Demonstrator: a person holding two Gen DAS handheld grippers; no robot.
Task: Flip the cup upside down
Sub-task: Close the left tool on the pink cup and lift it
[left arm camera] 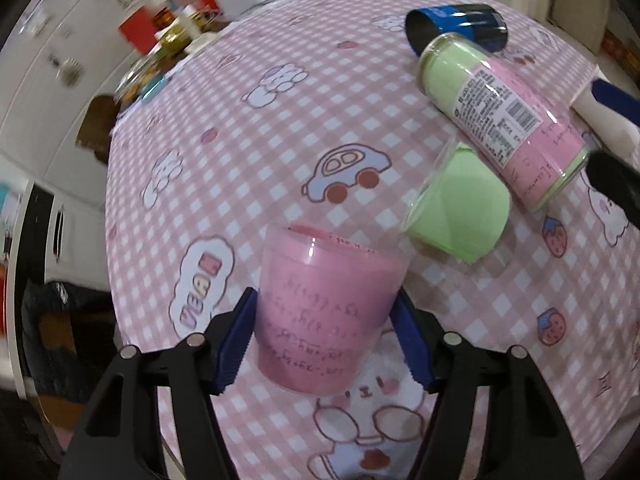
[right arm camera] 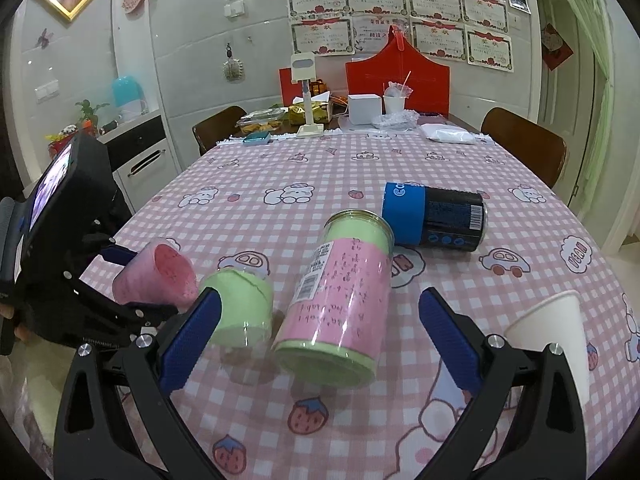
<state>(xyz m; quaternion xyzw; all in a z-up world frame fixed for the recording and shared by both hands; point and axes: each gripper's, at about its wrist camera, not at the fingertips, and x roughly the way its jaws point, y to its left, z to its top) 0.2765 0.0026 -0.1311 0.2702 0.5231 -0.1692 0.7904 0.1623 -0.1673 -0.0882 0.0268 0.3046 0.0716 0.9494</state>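
Two blue pads [left arm camera: 236, 340] of the left gripper [left arm camera: 324, 340] press on either side of the pink cup [left arm camera: 326, 314], so its jaws are closed on the cup's wall, low near the base. In the right wrist view the same cup [right arm camera: 154, 276] is tilted, mouth turned sideways toward the green cup [right arm camera: 240, 308], lifted clear of the worktop [right arm camera: 500, 232] as far as I can judge (its underside is hidden). Its long axis runs across the jaws, so a roll of the left wrist should bring the mouth down. Beyond it lies the green cup on its side, then a pink-labelled jar [right arm camera: 340, 304] and a blue-banded can [right arm camera: 434, 216], both lying down. Well to the right, the right gripper [right arm camera: 320, 344] hangs wide and empty near the jar, beside a white paper cup [right arm camera: 556, 332]
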